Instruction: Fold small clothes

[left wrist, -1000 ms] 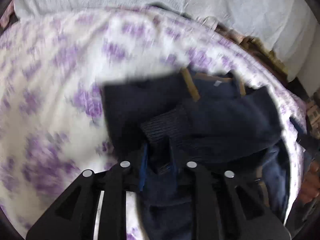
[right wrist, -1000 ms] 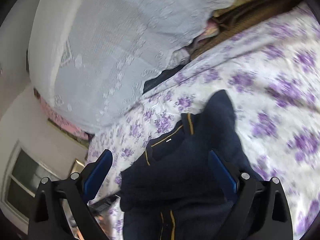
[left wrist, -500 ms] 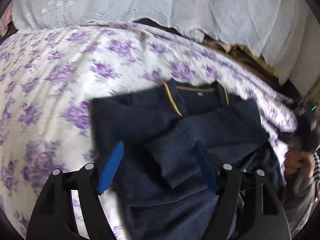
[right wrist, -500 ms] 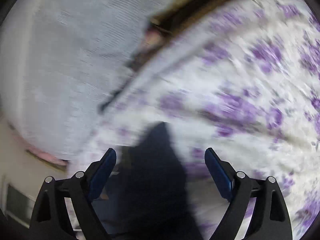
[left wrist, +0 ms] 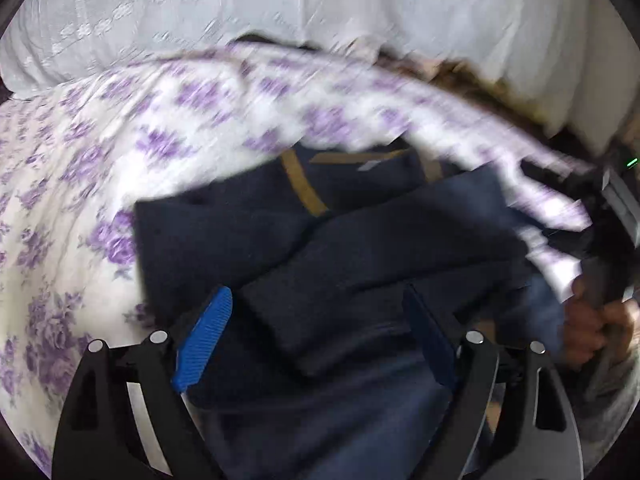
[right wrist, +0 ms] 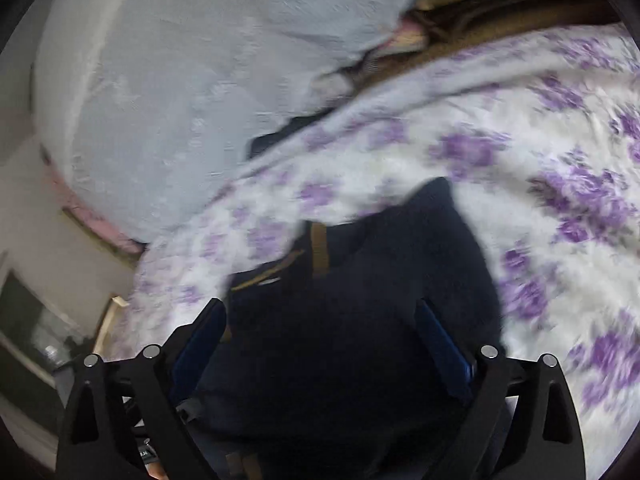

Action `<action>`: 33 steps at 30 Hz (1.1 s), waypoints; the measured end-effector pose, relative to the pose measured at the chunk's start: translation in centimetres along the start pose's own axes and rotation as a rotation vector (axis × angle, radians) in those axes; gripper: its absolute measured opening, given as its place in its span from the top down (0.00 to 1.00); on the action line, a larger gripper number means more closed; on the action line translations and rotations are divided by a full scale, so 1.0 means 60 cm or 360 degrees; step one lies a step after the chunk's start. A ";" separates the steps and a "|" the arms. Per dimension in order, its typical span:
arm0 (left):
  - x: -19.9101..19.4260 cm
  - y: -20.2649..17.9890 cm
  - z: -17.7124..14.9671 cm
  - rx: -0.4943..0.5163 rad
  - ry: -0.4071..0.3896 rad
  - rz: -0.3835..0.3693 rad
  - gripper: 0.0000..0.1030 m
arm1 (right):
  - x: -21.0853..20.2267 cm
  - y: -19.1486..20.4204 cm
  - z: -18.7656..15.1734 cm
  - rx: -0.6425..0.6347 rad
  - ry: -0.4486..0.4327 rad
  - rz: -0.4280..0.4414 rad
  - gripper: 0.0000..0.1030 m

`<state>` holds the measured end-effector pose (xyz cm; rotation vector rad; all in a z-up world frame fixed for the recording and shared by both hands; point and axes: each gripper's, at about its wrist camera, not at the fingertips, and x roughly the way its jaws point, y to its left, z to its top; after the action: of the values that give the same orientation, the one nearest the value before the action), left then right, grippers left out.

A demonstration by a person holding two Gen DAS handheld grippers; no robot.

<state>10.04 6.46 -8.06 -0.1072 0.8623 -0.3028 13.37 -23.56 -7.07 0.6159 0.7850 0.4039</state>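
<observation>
A small navy sweater [left wrist: 248, 236] with mustard collar trim [left wrist: 302, 186] lies on the purple-flowered bedspread [left wrist: 100, 152], with one sleeve [left wrist: 372, 272] folded across its front. My left gripper [left wrist: 316, 340] is open and empty just above the sleeve cuff. My right gripper [right wrist: 320, 344] is open and empty over the same sweater [right wrist: 360, 320], whose collar trim [right wrist: 319, 248] shows ahead of the fingers. Both views are blurred by motion.
A pale lace-covered pillow or bolster [left wrist: 280, 8] lies along the far side of the bed and also shows in the right wrist view [right wrist: 180, 80]. Brown fabric [right wrist: 500, 4] lies behind it. A hand holding the other gripper [left wrist: 592, 320] is at the right edge.
My left gripper let go of the sleeve cuff, opened, and drew back slightly above it. My right gripper stayed open and swung back over the sweater.
</observation>
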 end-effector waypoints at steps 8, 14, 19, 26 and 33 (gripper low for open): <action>0.063 0.003 -0.002 0.0048 0.0159 0.0083 0.05 | 0.055 0.006 -0.040 0.0063 0.0223 0.0156 0.04; 0.001 -0.014 0.007 0.0020 0.0034 -0.0080 0.05 | 0.014 0.054 -0.044 0.0012 0.0197 0.0227 0.03; 0.052 -0.002 -0.013 0.0022 0.0170 0.0068 0.05 | 0.047 0.038 -0.075 -0.0114 0.0226 0.0167 0.03; -0.024 -0.008 -0.049 -0.0119 0.0098 -0.0097 0.05 | -0.040 0.079 -0.104 -0.0211 0.0176 -0.0131 0.03; -0.085 0.015 -0.134 -0.0290 0.0171 -0.0208 0.05 | -0.180 0.014 -0.142 -0.0099 0.0055 -0.0203 0.03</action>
<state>1.00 9.10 -9.75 -0.3201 0.9910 -0.3540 -0.11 -25.77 -5.49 0.4987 0.8371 0.3214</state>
